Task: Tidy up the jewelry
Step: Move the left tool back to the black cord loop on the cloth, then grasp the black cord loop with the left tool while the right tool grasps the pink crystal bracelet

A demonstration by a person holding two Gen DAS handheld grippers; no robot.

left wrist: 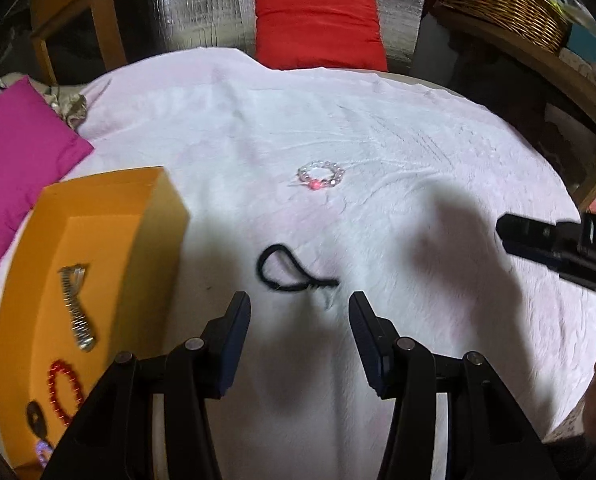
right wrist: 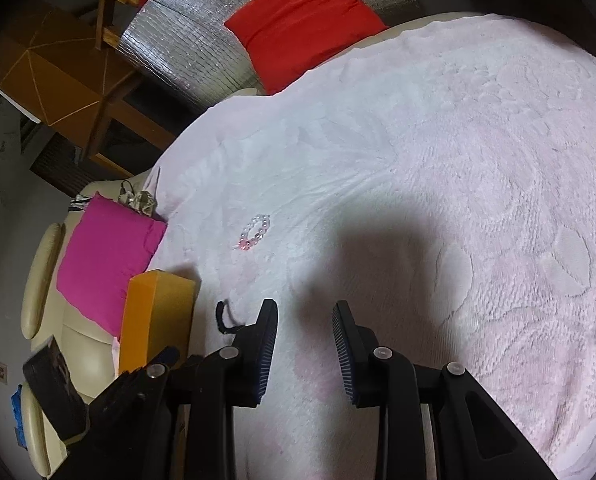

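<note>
Left wrist view: the left gripper [left wrist: 299,308], its jaws standing apart with nothing between them, tilts down over a pale pink bedspread [left wrist: 397,128] toward a black cord loop [left wrist: 286,272] lying just ahead of its fingertips, a little toward the near edge of the spread. A clear bead bracelet [left wrist: 321,176] with a pink bead rests farther on, nearer the middle of the spread, well apart from the cord. At the left edge sits an orange box [left wrist: 110,216] already holding a silver spring-like band [left wrist: 76,306], a red bead bracelet [left wrist: 64,388] and a dark piece [left wrist: 36,416] too blurred to name. The likely step is picking up the cord; it looks thin and limp, so the fingers would best straddle a single strand and press into the soft fabric before closing, then lift slowly so the loop does not snag. The right gripper's tip pokes in from the right edge. Right wrist view: the right gripper [right wrist: 305,320] hangs over bare bedspread near its near edge, jaws apart and empty, narrower than the left's. The cord loop [right wrist: 224,316] lies just left of its left finger, beside the orange box [right wrist: 158,312], and the clear bracelet [right wrist: 256,232] sits farther out. A magenta cushion [right wrist: 106,256] and a red cushion [right wrist: 301,16] lie beyond the spread's far and left edges. No brand, label or readable writing shows in either view.
</note>
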